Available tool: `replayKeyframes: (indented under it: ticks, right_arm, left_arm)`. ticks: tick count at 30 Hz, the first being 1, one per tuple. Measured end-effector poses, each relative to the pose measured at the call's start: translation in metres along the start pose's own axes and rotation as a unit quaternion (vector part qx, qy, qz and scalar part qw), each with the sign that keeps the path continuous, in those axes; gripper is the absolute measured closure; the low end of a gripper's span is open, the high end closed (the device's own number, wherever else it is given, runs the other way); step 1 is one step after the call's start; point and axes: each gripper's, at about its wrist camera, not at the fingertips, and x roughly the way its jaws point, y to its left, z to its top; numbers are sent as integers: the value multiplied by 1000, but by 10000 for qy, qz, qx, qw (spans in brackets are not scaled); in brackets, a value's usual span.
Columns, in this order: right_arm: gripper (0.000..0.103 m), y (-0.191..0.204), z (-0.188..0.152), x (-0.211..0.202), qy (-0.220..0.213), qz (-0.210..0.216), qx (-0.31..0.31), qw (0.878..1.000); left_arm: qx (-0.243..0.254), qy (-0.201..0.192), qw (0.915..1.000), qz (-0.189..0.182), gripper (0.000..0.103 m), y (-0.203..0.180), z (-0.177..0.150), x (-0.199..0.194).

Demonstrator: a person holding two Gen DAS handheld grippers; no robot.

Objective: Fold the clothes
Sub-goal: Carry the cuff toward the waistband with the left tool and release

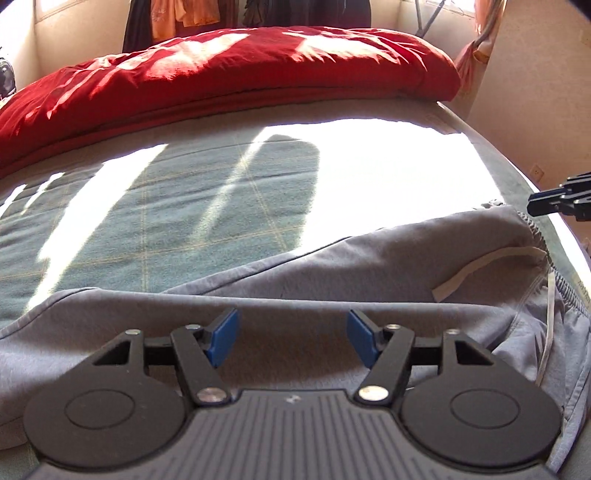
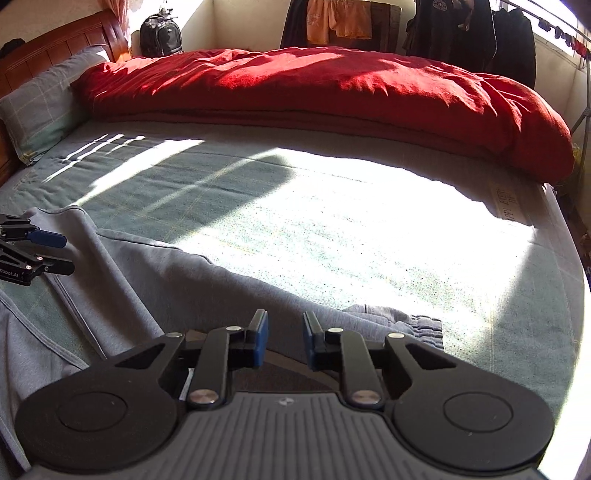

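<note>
Grey trousers (image 1: 332,266) spread on bed (image 2: 332,229). Left gripper (image 1: 291,339): jaws released above the cloth. Right gripper (image 2: 284,343): jaws narrowed, gap visible, nothing grasped.

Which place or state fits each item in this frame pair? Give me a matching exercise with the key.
Items:
1. red duvet
2. grey trousers
3. backpack
4. left gripper

Descriptions:
A. on the floor in a far corner
B. fingers wide apart over grey cloth
C. bunched along the bed's far side
D. spread on the near edge of the bed

Pairs: 1-C, 2-D, 3-A, 4-B
</note>
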Motion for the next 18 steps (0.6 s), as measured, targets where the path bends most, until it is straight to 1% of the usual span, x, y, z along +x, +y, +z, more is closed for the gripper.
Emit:
replayKeyframes:
  ticks: [3,8,11,13,16,18]
  right_arm:
    - [81,-23,17,34,176,-19,27,9998]
    - [81,-42,29,80,467,112,-48,9988]
    - [81,-37,24,89,548,252,-230,9979]
    - [81,-30,18,91,583,364,-406,9968]
    - [81,-17,7,93,711,448,-728,9938]
    - [81,-10,-2,96,817,487,-963,9908]
  left_arm:
    - [53,39,9998,-176,37,-15,10,21]
    - [117,101,9993,-337,37,-33,17,48]
    - [169,73,9986,-494,37,-40,21,52]
    - [235,0,9983,-536,37,-44,25,53]
    - [284,-61,9976,-634,36,-49,31,56]
    - [349,-32,9968,-719,36,-54,32,62]
